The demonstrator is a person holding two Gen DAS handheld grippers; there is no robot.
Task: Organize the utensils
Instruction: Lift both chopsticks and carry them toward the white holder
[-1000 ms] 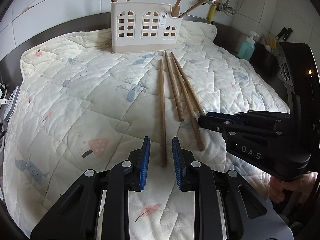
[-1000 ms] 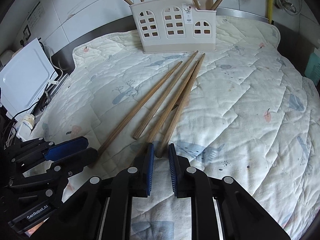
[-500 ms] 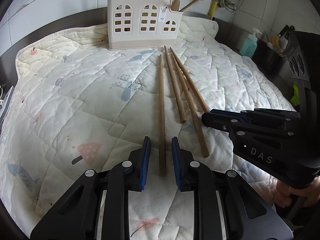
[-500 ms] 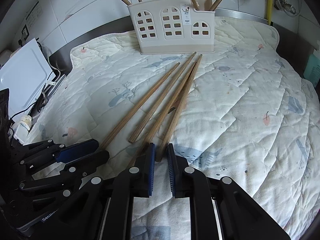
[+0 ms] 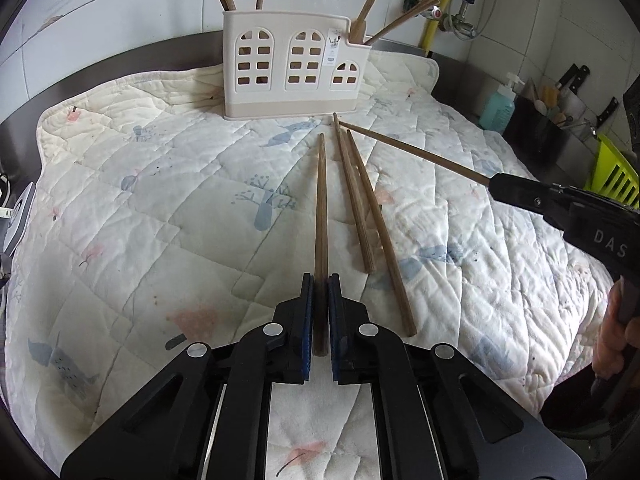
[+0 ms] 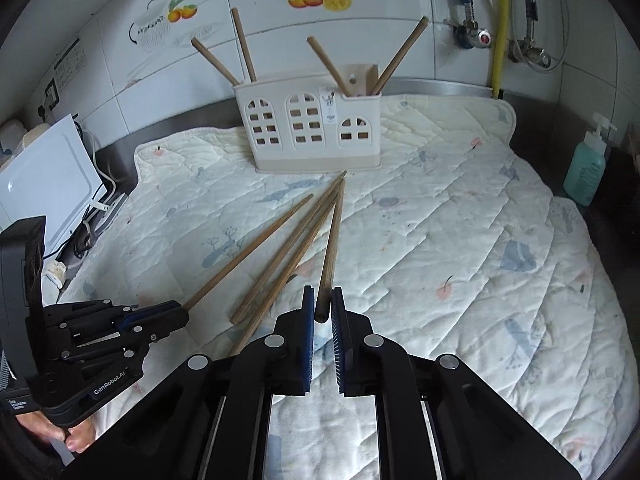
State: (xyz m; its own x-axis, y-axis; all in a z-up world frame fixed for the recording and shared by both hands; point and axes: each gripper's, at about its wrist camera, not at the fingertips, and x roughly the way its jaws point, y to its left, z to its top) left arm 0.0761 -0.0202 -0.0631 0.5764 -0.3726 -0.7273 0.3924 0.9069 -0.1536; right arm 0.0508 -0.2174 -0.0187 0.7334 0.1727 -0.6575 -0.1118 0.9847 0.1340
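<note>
Left wrist view: left gripper fingers clamped on a chopstick near its end, lying on the quilted mat. Right gripper clamped on a raised chopstick. Risk: end grips pivot, missing the utensil holder.

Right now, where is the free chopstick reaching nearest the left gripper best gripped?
At its thick near end, from the near side, fingers straddling the chopstick. That end lies alone on the quilt, past its neighbour; farther up they crowd together.
</note>
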